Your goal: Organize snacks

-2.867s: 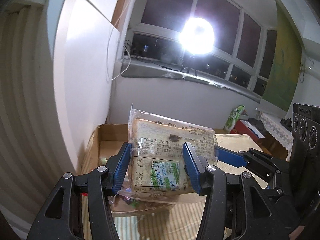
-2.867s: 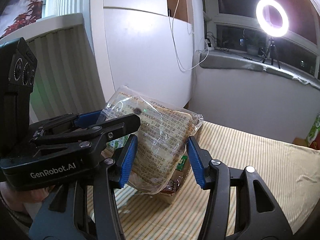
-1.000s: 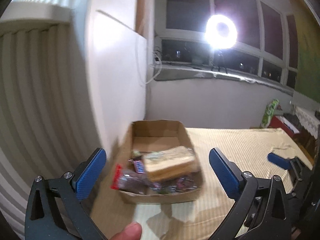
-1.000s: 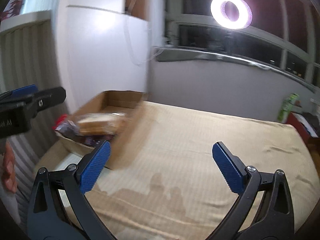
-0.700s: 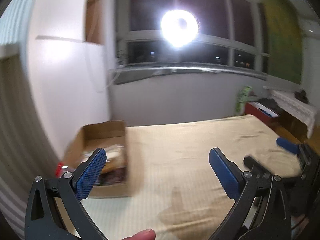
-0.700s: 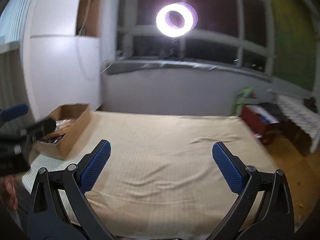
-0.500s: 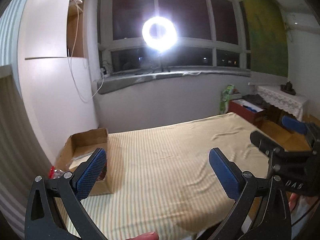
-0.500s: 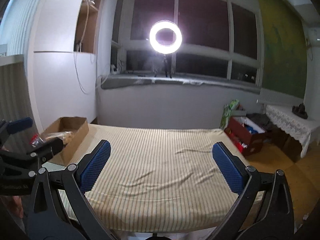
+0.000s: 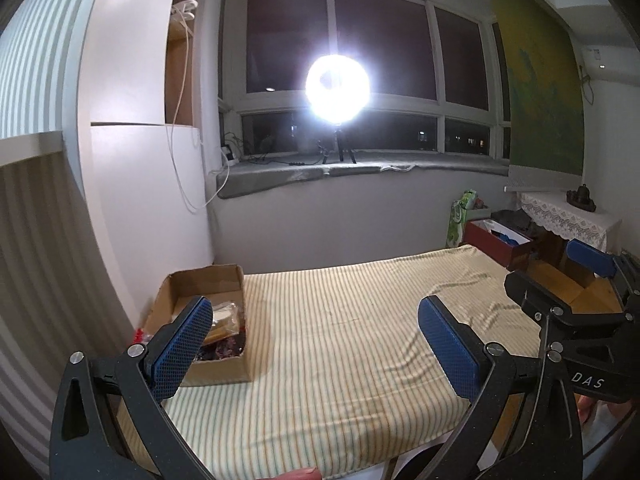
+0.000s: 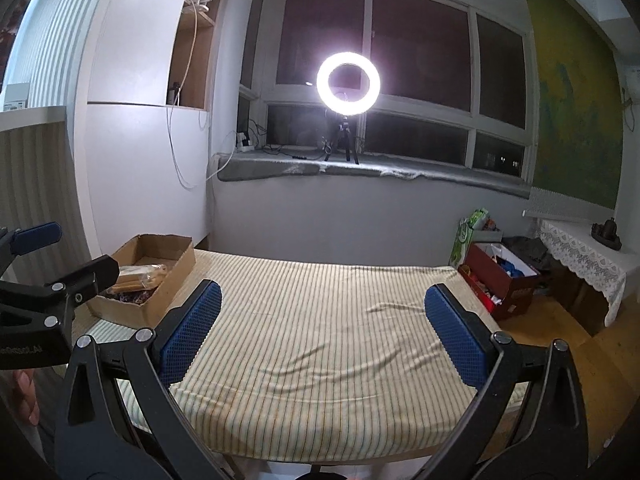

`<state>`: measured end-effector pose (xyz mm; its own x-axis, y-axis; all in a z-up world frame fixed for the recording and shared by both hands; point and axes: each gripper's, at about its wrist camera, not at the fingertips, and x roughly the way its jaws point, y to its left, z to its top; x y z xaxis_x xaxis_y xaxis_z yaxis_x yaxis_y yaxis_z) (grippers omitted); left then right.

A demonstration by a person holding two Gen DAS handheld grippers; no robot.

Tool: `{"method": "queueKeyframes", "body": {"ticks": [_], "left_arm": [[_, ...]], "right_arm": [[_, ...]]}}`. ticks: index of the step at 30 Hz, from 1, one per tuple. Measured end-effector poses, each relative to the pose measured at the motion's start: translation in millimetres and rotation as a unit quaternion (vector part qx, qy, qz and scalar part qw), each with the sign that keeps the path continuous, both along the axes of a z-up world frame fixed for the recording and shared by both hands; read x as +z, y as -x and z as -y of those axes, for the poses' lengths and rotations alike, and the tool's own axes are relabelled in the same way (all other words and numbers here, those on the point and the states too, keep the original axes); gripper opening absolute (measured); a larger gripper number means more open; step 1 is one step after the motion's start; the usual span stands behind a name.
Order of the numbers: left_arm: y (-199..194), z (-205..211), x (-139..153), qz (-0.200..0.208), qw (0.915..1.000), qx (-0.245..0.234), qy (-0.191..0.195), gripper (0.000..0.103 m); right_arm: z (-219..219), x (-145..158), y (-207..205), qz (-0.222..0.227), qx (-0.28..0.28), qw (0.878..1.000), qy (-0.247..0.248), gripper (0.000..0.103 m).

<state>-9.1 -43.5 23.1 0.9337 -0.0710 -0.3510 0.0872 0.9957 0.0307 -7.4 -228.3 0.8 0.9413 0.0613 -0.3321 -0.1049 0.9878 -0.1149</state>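
A brown cardboard box (image 9: 224,368) (image 10: 176,270) stands at the far left of the striped table. Inside it lies a wrapped sandwich (image 9: 224,316) (image 10: 140,274) on top of darker snack packets (image 9: 222,352). My left gripper (image 9: 316,344) is open with nothing between its blue pads, held back from the table's near edge, and its body shows at the left of the right wrist view. My right gripper (image 10: 322,330) is likewise open and holds nothing. It is well to the right of the box.
The striped cloth (image 10: 340,320) covers the table. A ring light (image 10: 347,83) on a tripod stands on the window sill. A red box (image 10: 500,280) and a green bag (image 10: 468,236) sit on the floor at right, by a lace-covered side table (image 10: 584,256).
Both grippers held the wrapped sandwich above the box, then let it go into the box. Both have since drawn back and swung right, so the box now looks small and far left.
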Motion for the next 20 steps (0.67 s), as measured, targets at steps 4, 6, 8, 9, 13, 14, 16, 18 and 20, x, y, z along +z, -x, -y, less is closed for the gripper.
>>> {"method": "queueKeyframes", "body": {"ticks": [4,6,8,9,13,14,16,18,20], "left_arm": [[-10.5,3.8,-9.1,-0.013,0.9999,-0.002,-0.004,0.102],[-17.0,5.3,-15.1,-0.023,0.9997,-0.004,-0.002,0.102],[-22.0,6.4,-19.7,-0.03,0.9995,-0.004,-0.004,0.102],[-24.9,6.9,-22.1,-0.034,0.9994,-0.003,-0.004,0.102],[-31.0,4.2,-28.3,-0.044,0.999,0.0,-0.002,0.102],[-31.6,3.5,-29.5,-0.046,0.9989,-0.001,0.0,0.102],[-29.5,2.2,-31.0,-0.04,0.9992,0.002,0.0,0.102],[-26.2,4.1,-29.2,-0.027,0.9995,0.01,-0.012,0.102],[-23.2,3.2,-25.7,-0.021,0.9997,0.009,-0.006,0.102]], "right_arm": [[4.3,-9.4,-14.0,-0.012,-0.002,1.0,-0.004,0.103],[5.3,-12.9,-18.3,-0.017,-0.001,1.0,-0.005,0.103],[6.3,-16.3,-22.1,-0.022,0.001,1.0,-0.005,0.103],[6.1,-18.3,-23.7,-0.025,0.002,1.0,-0.004,0.103],[5.1,-24.1,-27.4,-0.033,0.004,0.999,-0.006,0.103],[4.7,-24.4,-27.7,-0.034,0.006,0.999,-0.005,0.103],[3.7,-24.9,-27.3,-0.035,0.007,0.999,-0.004,0.103],[3.7,-23.3,-26.5,-0.034,0.006,0.999,-0.003,0.103],[3.7,-20.8,-24.1,-0.031,0.005,1.0,-0.001,0.103]]}}
